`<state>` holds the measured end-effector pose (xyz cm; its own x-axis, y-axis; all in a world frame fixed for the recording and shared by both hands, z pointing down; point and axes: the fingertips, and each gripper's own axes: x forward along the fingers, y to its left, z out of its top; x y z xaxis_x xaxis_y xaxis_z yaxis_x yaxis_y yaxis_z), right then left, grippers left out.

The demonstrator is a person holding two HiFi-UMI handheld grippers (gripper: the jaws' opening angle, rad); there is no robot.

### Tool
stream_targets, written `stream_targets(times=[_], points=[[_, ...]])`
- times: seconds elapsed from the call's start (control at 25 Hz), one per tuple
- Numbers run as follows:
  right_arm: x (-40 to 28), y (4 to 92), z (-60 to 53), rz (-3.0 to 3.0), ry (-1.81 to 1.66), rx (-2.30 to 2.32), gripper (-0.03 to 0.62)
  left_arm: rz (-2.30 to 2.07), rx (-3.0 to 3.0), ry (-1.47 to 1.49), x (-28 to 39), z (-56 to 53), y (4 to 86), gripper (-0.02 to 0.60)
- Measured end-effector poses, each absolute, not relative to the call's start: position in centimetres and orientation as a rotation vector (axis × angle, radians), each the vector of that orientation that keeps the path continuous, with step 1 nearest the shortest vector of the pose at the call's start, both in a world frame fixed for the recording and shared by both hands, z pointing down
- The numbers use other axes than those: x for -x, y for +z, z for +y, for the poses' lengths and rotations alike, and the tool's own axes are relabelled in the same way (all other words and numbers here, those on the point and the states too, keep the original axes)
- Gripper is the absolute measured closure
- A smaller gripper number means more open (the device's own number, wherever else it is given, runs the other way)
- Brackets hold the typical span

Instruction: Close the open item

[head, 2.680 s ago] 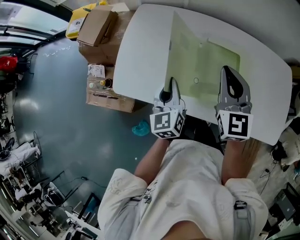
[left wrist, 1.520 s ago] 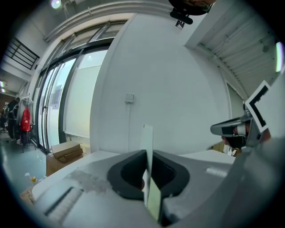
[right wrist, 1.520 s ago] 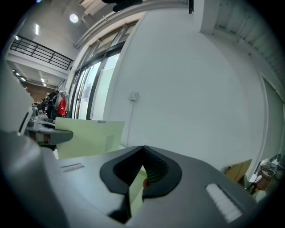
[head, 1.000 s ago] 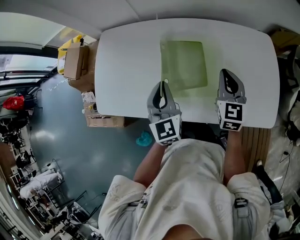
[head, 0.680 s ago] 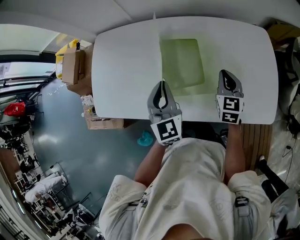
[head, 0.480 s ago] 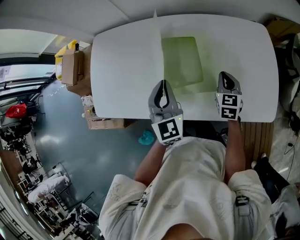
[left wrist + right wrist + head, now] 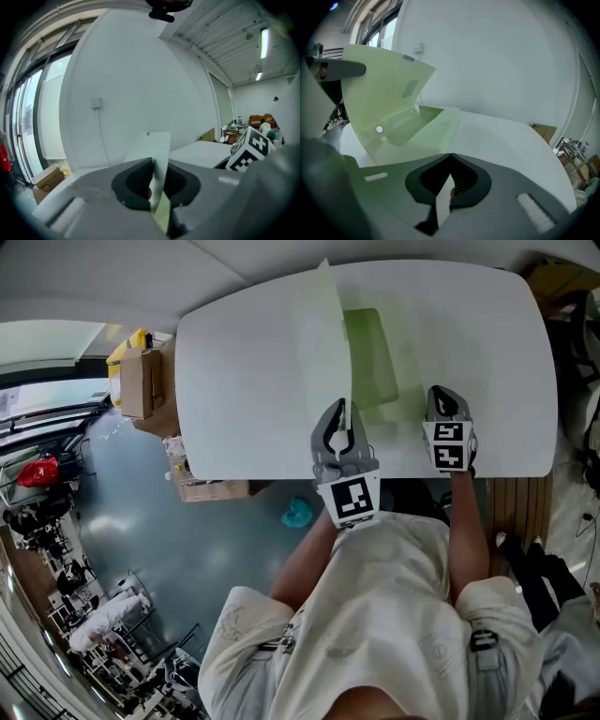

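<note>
Roughly halfway — the left tool pinches the cover of the green folder, upright at frame centre, jaws just easing apart; the right tool sits closed, empty — the cover has yet to drop flat on the surface.

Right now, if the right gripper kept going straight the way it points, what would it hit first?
Most likely the bare white table top, just right of the green folder. The right gripper tilts forward and down toward it; the folder's edge lies close, so I can't be fully sure.
</note>
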<state>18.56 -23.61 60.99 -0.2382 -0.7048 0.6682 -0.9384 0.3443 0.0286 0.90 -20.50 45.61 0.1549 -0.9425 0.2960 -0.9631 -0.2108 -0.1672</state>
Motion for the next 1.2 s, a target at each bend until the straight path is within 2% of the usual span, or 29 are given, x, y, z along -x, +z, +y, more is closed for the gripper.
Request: stream_targets(times=[0.6, 1.2], points=[[-17.6, 61.3, -23.9, -2.094, 0.567, -1.388, 0.592, -1.680, -2.523, 0.854, -7.3, -20.3, 51.8, 0.540], [-16.9, 61.7, -24.1, -2.139, 0.587, -1.347, 0.592, -1.464, -2.596, 1.164, -10.2, -19.6, 57.0, 0.528]])
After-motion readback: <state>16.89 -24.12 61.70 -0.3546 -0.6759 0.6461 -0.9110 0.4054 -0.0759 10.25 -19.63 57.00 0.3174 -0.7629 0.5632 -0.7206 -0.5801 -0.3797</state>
